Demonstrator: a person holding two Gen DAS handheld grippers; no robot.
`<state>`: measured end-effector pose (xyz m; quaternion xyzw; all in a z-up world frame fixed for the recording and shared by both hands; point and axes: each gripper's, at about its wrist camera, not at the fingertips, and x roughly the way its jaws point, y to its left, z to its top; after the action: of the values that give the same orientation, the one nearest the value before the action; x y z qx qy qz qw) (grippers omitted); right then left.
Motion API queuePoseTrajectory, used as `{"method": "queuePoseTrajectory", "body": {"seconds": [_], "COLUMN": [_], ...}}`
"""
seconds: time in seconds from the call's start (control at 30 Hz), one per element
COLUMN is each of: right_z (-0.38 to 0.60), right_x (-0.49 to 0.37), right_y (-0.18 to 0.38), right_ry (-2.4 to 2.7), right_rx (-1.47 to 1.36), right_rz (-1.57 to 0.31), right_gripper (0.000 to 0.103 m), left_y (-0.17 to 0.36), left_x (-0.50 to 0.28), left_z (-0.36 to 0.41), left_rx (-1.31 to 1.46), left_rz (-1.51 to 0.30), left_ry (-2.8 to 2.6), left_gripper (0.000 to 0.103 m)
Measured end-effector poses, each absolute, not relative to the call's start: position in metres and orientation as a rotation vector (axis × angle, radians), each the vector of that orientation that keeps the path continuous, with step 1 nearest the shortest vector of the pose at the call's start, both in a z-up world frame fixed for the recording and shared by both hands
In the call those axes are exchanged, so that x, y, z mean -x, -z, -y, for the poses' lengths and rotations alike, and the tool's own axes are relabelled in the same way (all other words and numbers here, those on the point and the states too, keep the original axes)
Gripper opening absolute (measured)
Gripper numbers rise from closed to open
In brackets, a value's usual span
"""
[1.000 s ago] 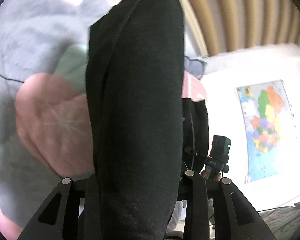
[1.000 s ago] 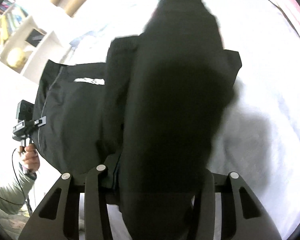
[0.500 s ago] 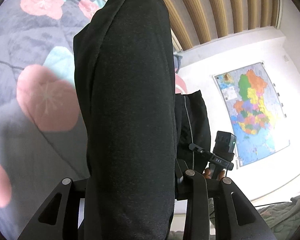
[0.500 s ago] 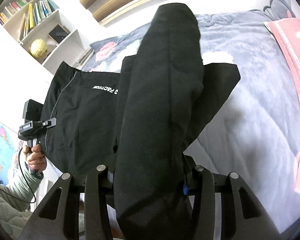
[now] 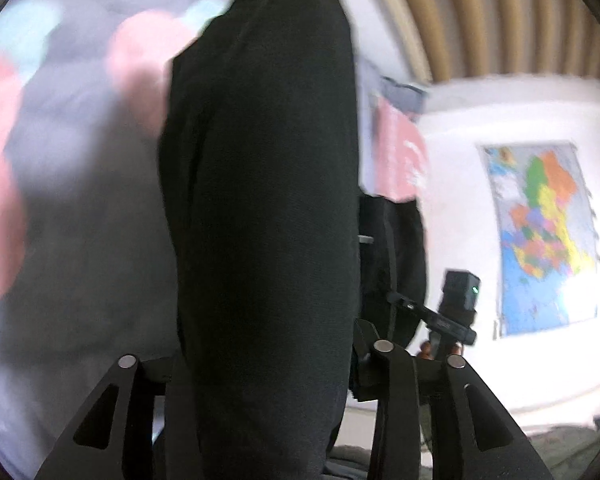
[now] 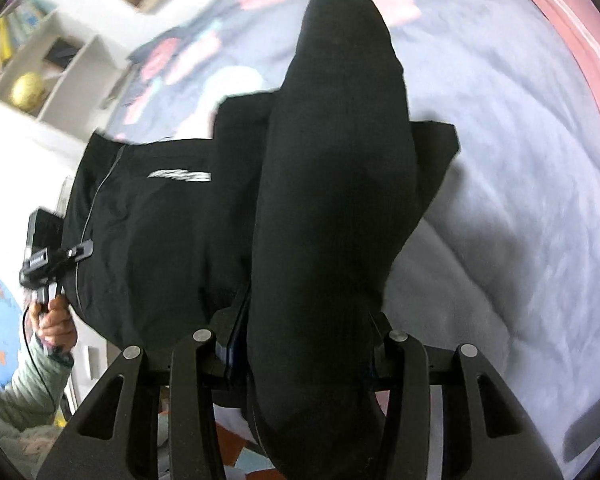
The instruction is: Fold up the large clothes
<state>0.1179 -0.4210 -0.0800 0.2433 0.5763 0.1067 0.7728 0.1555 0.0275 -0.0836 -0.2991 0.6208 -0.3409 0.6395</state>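
A large black garment [image 6: 148, 240] with a white logo hangs spread between both grippers above the bed. A thick fold of it [image 5: 260, 200] runs up through my left gripper [image 5: 268, 360]. The left jaws are opening, but the cloth still fills the gap between them. My right gripper [image 6: 300, 340] is shut on another thick fold [image 6: 340, 200], which hides its fingertips. The right wrist view shows the left gripper's body [image 6: 48, 256] in a hand [image 6: 54, 320] at the garment's left edge. The left wrist view shows the right gripper's body [image 5: 456, 300] beyond the cloth.
A grey quilt with pink and teal flowers [image 5: 60, 160] covers the bed [image 6: 500, 160] below. A pink cloth [image 6: 572, 40] lies along the bed's right side. A coloured map [image 5: 540, 232] hangs on the white wall. White shelves hold books and a yellow ball [image 6: 28, 88].
Both grippers have swung sideways over the bed with the black garment still in them. The background has slid and is now blurred. The garment hangs much as before.
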Motion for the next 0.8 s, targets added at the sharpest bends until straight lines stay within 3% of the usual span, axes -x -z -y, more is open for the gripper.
{"method": "queuePoseTrajectory", "body": {"seconds": [0.23, 0.33, 0.53, 0.7, 0.8], "right_z": [0.454, 0.463, 0.466, 0.432, 0.409], "right_x": [-0.121, -0.117, -0.107, -0.108, -0.101], "right_y": [0.125, 0.136, 0.083, 0.029, 0.034], "right_ry": [-0.055, -0.004, 0.174, 0.125, 0.034], "right_rx": [-0.669, -0.727, -0.52, -0.429, -0.403], "right_rz": [-1.315, -1.339, -1.282, -1.172, -1.179], "right_gripper": [0.06, 0.07, 0.073, 0.073, 0.073], "left_y": [0.136, 0.15, 0.064, -0.019, -0.018], "left_x": [-0.175, -0.167, -0.17, -0.163, -0.172], "left_z": [-0.107, -0.133, -0.159, -0.13, -0.097], "left_rx": [0.835, 0.966, 0.638, 0.275, 0.14], "left_rz": [-1.502, -1.531, -1.406, -1.282, -1.272], "left_ry": [0.534, 0.519, 0.401, 0.461, 0.539], "left_gripper": [0.057, 0.059, 0.058, 0.058, 0.058]}}
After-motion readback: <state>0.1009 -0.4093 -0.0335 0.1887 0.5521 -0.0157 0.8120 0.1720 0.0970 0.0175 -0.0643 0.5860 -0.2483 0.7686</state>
